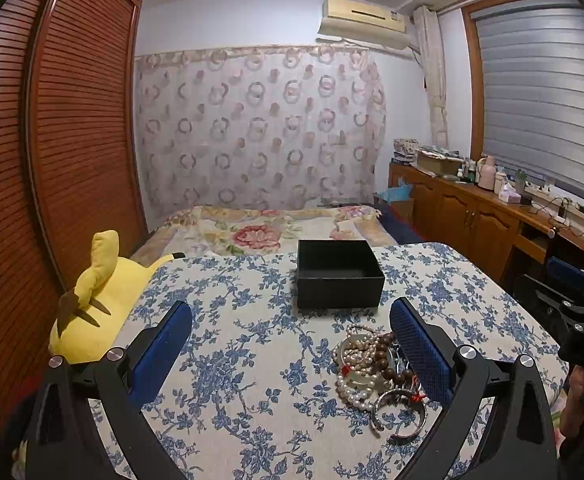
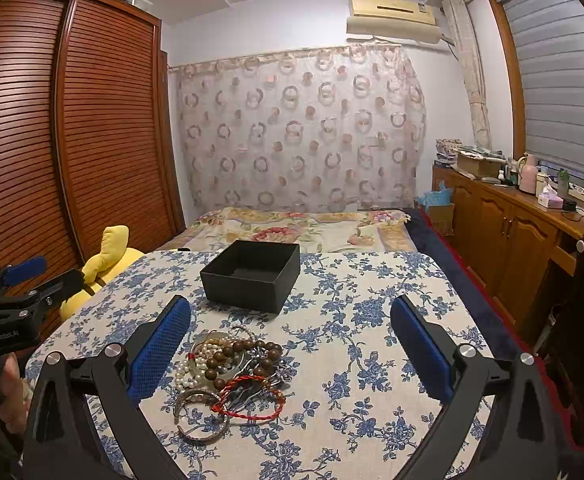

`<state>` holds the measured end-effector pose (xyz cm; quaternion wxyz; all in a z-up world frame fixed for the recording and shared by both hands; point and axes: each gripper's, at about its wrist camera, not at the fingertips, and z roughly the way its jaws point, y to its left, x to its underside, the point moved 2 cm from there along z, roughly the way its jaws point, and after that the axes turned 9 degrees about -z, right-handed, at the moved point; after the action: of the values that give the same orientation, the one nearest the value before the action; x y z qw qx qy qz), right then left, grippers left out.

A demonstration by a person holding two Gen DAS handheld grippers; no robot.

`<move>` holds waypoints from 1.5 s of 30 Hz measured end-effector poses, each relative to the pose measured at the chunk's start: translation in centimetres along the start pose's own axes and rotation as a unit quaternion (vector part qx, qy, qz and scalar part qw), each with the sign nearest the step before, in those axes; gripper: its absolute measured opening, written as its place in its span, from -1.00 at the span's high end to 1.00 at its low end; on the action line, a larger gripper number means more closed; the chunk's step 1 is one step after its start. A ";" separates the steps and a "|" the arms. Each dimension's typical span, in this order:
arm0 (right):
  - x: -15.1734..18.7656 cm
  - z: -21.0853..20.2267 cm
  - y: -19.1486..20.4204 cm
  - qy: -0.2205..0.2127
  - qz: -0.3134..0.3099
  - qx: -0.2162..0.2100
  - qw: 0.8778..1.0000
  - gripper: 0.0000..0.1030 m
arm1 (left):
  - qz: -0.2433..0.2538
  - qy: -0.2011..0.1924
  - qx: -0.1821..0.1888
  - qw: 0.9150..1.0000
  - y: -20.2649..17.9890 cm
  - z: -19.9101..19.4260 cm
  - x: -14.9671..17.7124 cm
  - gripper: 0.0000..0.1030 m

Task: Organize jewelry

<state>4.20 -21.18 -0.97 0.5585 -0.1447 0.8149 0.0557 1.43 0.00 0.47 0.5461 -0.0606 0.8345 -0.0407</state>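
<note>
**Jewelry heap and box, both grippers idle**

Plush (image 1: 92,304): yellow, far left of the left gripper (image 1: 292,344), off the table edge.

Left gripper: jaws wide, holding nothing. The heap (image 1: 375,376) lies at its right finger.

Heap: pearl strands, brown wooden beads, metal bangles, red cord, tangled. No clear long axis.

Box (image 2: 252,276): black, open, nothing seen inside; beyond the heap, ahead of both grippers.

Right gripper (image 2: 292,344): jaws wide, holding nothing. The heap sits just inside its left finger, so this one looks slightly better placed.

Writing: the left gripper's body reads "GenRobot.AI", uncertainly.
</note>
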 end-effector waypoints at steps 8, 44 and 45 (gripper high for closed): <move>0.2 0.1 -0.3 0.000 0.003 -0.002 1.000 -0.96 | 0.001 -0.002 0.000 1.000 0.0 -0.1 0.0 -0.86; 0.2 -0.3 -0.3 -0.002 0.005 -0.004 1.000 -0.95 | 0.002 -0.007 0.002 1.000 0.2 0.0 0.1 -0.86; 0.2 -0.3 -0.3 -0.002 0.004 -0.004 1.000 -0.95 | 0.002 -0.007 0.002 1.000 0.2 0.0 0.0 -0.86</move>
<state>3.93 -21.58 -0.98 0.5596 -0.1432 0.8140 0.0617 1.39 0.15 0.44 0.5519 -0.0585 0.8309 -0.0409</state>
